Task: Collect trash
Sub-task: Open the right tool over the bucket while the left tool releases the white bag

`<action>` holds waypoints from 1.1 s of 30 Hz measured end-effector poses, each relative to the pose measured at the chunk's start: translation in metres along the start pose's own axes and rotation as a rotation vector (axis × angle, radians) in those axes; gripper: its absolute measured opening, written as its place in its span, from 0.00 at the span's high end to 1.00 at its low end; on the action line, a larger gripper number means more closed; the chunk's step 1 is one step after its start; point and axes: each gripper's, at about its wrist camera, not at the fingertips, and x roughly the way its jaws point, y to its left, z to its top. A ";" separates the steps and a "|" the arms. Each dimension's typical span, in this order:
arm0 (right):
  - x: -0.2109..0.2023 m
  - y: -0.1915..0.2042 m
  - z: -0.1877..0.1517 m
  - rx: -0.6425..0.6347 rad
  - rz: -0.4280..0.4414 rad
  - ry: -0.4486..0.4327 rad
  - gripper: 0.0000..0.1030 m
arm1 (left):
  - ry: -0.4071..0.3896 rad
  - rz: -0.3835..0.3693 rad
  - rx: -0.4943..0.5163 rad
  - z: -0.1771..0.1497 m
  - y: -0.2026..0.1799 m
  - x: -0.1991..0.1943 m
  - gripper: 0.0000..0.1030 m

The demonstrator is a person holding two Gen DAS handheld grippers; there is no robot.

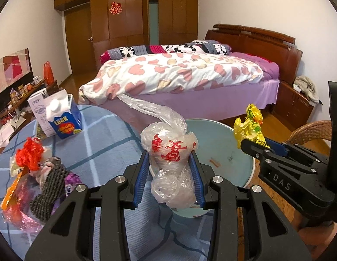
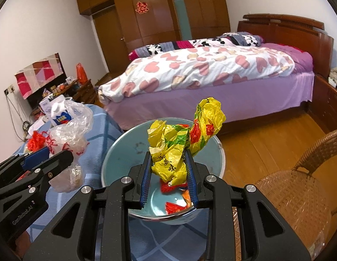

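Both grippers loaded, hovering at the bin!

The left gripper [image 1: 170, 169] is clamped on a crumpled clear plastic bag [image 1: 170, 152] with red print, right over the near rim of the pale blue bin [image 1: 222, 152]. The right gripper [image 2: 169, 174] pinches a yellow wrapper [image 2: 170, 152] above the bin's open mouth, red scraps [image 2: 175, 206] lying inside.

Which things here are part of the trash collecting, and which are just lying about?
In the job:
- clear plastic bag, clamped in the left gripper
- yellow plastic bag, clamped in the right gripper
- light blue bin

Lying about:
- milk carton
- bed
- wicker chair
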 end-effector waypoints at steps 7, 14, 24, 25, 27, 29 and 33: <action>0.016 -0.014 -0.004 0.021 -0.013 0.039 0.71 | 0.041 -0.010 0.012 -0.003 -0.008 0.020 0.64; 0.030 -0.014 -0.007 0.015 -0.001 0.072 0.70 | 0.072 -0.003 0.028 -0.004 -0.014 0.036 0.64; 0.040 -0.020 -0.007 0.061 0.070 0.109 0.64 | 0.101 0.016 0.015 -0.007 -0.009 0.047 0.56; 0.039 -0.021 -0.007 0.068 0.072 0.109 0.64 | 0.100 0.019 0.014 -0.007 -0.008 0.047 0.52; 0.036 -0.022 -0.006 0.080 0.071 0.099 0.64 | 0.095 0.025 0.013 -0.007 -0.007 0.047 0.47; 0.032 -0.024 -0.005 0.095 0.068 0.081 0.62 | 0.090 0.027 0.011 -0.006 -0.007 0.045 0.42; 0.025 -0.030 -0.003 0.132 0.052 0.048 0.56 | 0.079 0.042 0.013 -0.005 -0.007 0.041 0.34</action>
